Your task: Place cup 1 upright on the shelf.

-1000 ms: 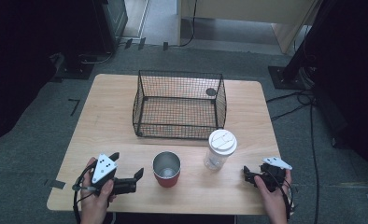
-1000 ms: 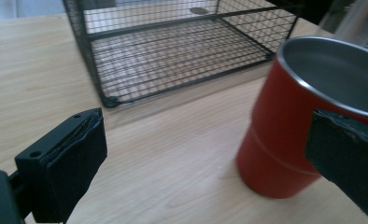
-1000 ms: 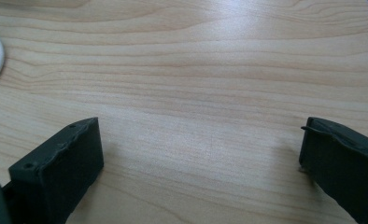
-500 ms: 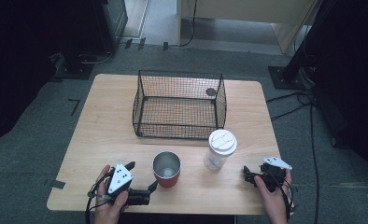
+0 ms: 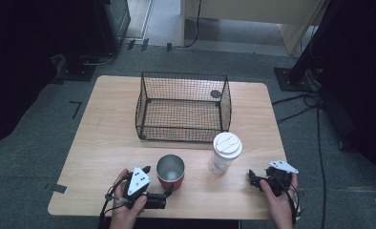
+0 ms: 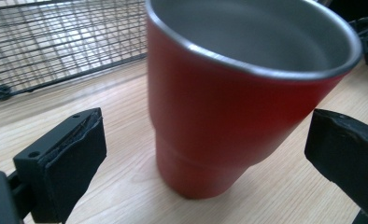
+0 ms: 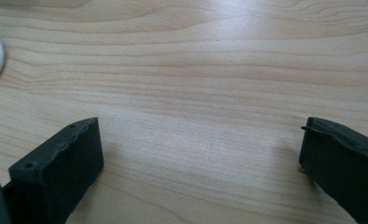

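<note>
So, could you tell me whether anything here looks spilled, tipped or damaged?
Nothing stands out. The red cup stands upright and empty between the open left gripper jaws, the lidded cup is upright, and the basket sits square on the table.

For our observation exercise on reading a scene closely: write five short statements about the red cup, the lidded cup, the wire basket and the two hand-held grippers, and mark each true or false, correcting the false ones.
1. The red cup stands upright on the table. True.
2. The left hand-held gripper is clamped on the red cup. False: its jaws stand open on either side of the cup, apart from it.
3. The lidded cup lies inside the wire basket. False: it stands on the table in front of the basket.
4. The right hand-held gripper is open over bare wood. True.
5. The red cup holds a straw. False: nothing shows inside it.
</note>
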Available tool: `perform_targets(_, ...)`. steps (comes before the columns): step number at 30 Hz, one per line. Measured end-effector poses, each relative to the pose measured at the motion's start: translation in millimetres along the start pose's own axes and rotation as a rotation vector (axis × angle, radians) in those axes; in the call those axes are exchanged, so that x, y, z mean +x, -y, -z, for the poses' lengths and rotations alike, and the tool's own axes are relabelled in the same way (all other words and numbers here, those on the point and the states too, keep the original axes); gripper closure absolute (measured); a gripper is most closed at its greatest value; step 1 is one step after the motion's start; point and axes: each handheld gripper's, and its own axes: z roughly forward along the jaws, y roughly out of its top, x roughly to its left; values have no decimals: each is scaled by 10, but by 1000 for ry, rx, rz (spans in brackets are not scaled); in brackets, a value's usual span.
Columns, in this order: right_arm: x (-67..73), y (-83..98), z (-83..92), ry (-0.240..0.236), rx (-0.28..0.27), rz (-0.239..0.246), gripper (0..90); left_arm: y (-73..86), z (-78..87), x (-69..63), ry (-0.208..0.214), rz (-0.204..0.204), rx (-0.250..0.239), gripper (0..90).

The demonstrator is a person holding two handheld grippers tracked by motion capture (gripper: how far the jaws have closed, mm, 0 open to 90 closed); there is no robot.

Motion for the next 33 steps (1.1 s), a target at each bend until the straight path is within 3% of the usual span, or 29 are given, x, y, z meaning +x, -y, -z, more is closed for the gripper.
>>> perform_targets(6,0,-1,0,6,1,-7,0,-47,-83,-73,21,7,4,0)
perform_targets(12,6,-2,-1,10,1,-12,0,-53,-160,-40,13,6,-15,0)
perform_targets(18,8,-11,-12,10,-1,-10,0,-73,-278,-56,44,22,19,0)
perform_targets(29,14,-17,-17,2,1,-4,0,-88,-353,-108,5,-14,13,8)
perform_targets(33,6,-23,-23,-9,2,4,0,-96,-384,-132,-25,0,-1,48)
